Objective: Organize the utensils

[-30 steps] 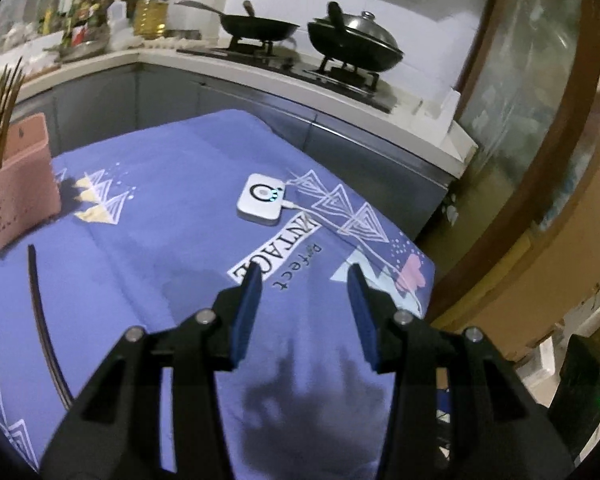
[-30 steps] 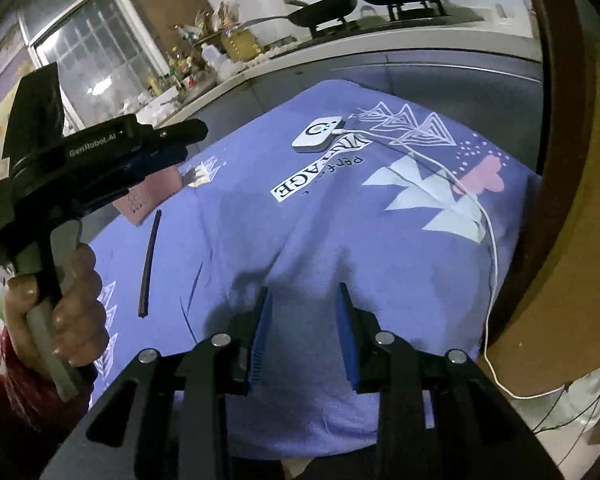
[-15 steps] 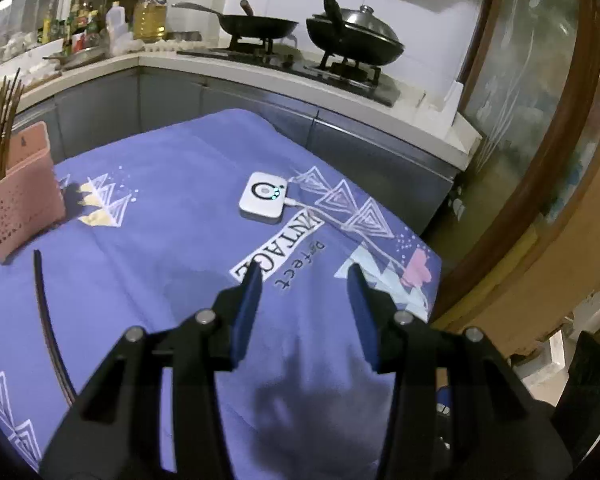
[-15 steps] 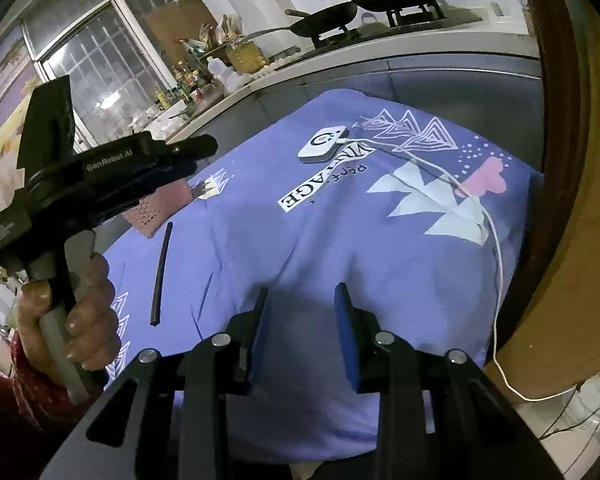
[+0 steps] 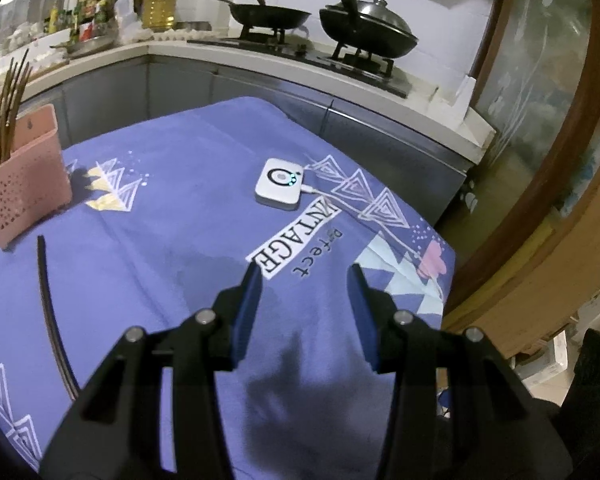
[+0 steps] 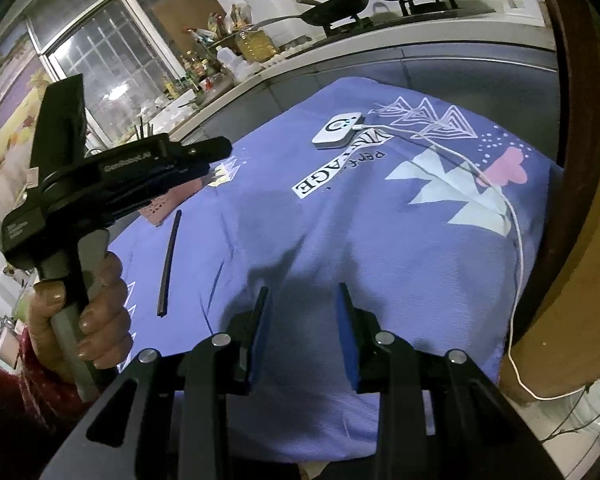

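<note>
Right wrist view showed the left hand-held gripper (image 6: 204,156) side-on, spread unclear there, blocking most of the pink holder (image 6: 158,210). Left wrist view showed it whole (image 5: 24,178), chopsticks (image 5: 10,108) inside; both hand-held grippers (image 5: 304,280) (image 6: 302,300) spread, empty. Loose chopstick (image 5: 50,316) (image 6: 169,264) lay on the desk beside the holder.

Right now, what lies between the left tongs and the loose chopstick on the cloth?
Only bare purple cloth. In the left wrist view, the open left tongs hover right of the chopstick; nothing sits between them.
</note>
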`<state>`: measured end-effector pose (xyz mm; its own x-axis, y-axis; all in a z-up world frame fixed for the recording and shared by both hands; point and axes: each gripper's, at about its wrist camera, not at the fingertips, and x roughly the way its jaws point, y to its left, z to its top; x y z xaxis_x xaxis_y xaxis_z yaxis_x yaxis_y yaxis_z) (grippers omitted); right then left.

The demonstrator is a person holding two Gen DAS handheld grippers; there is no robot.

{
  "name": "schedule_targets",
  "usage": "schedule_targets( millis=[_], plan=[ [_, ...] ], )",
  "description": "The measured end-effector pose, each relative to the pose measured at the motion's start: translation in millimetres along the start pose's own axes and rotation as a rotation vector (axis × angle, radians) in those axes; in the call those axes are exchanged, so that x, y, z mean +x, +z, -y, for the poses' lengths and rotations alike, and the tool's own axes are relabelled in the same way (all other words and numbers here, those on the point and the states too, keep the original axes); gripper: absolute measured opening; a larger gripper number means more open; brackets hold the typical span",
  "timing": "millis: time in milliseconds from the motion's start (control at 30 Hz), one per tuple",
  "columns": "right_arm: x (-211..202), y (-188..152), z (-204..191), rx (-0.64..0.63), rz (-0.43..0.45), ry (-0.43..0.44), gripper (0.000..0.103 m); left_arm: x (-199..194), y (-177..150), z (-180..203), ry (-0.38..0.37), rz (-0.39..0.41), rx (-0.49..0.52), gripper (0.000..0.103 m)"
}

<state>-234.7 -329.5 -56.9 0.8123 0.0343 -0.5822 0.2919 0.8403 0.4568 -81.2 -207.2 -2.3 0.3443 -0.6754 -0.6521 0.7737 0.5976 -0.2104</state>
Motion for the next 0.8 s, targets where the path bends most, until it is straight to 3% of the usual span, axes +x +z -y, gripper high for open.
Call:
schedule_targets(
  millis=[600, 800],
  plan=[
    [-2, 0, 4, 0.016, 0.017, 0.044, 0.033, 1, 0, 2, 0.017, 0.008, 0.01, 0.042],
    [8, 4, -4, 0.001, -0.002, 0.056, 0.033, -22, -1, -18, 0.035, 0.057, -0.017, 0.042]
  ],
)
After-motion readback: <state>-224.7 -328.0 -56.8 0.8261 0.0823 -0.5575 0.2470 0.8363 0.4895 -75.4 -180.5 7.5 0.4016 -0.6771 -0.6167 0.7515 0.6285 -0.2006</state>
